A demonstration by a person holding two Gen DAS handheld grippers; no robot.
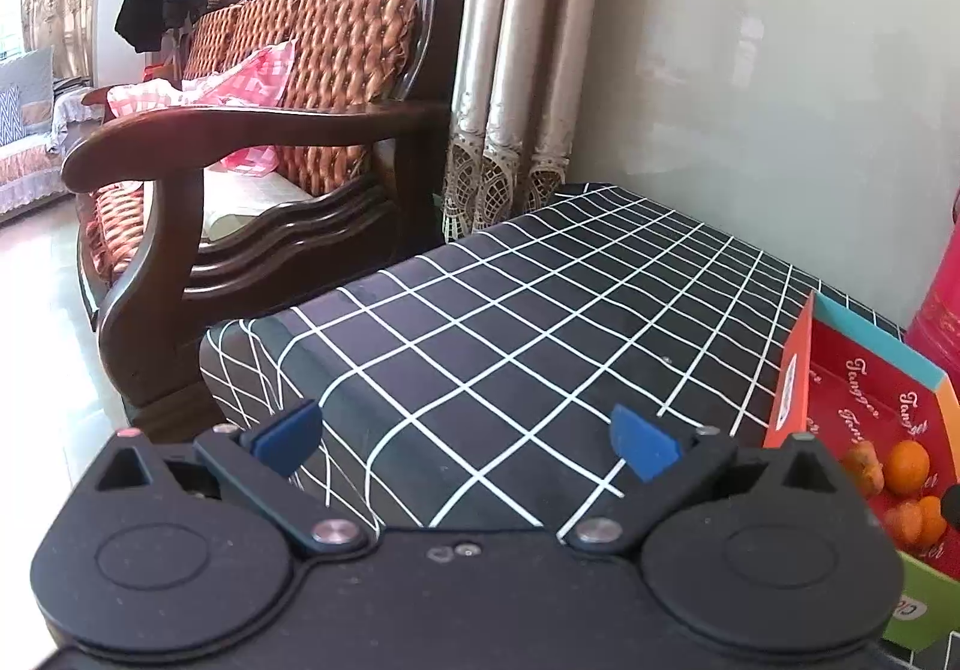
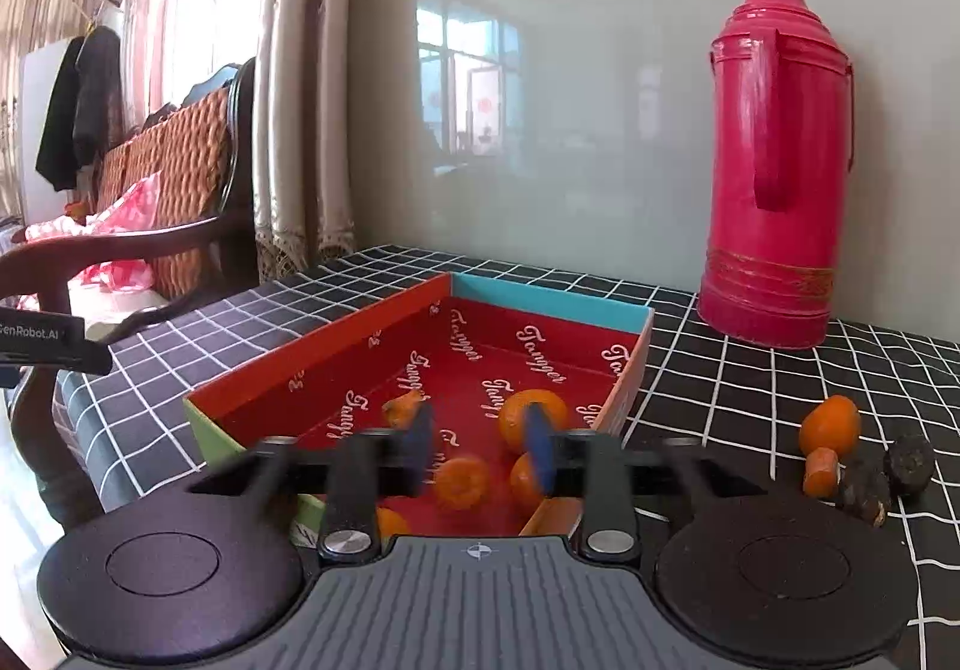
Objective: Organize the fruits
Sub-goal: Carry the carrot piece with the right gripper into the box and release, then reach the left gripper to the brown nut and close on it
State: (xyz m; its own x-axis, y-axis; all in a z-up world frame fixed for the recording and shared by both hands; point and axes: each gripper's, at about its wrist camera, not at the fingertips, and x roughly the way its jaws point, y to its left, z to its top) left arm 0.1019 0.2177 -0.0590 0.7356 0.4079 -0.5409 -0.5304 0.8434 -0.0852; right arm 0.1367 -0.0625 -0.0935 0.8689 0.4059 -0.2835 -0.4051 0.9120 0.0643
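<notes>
Hovering right claw (image 2: 480,445) over the box (image 2: 312,364), lower centre, half-closed and blurred, gripping nothing I can see. Left claw (image 1: 465,439) is idling wide open. Oranges (image 2: 533,418) are sitting inside; one orange (image 2: 831,424) is waiting on the desk (image 2: 750,370), lower right. Risk: clipping the box wall.

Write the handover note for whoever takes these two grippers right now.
Left gripper: open, empty, over bare checked tablecloth, left of the box.
Right gripper: open, empty, blurred, above the red box.
Done: several oranges lie in the box.
Left: one orange, a small orange piece and two dark shrivelled fruits sit on the cloth right of the box, in front of the pink thermos.
</notes>
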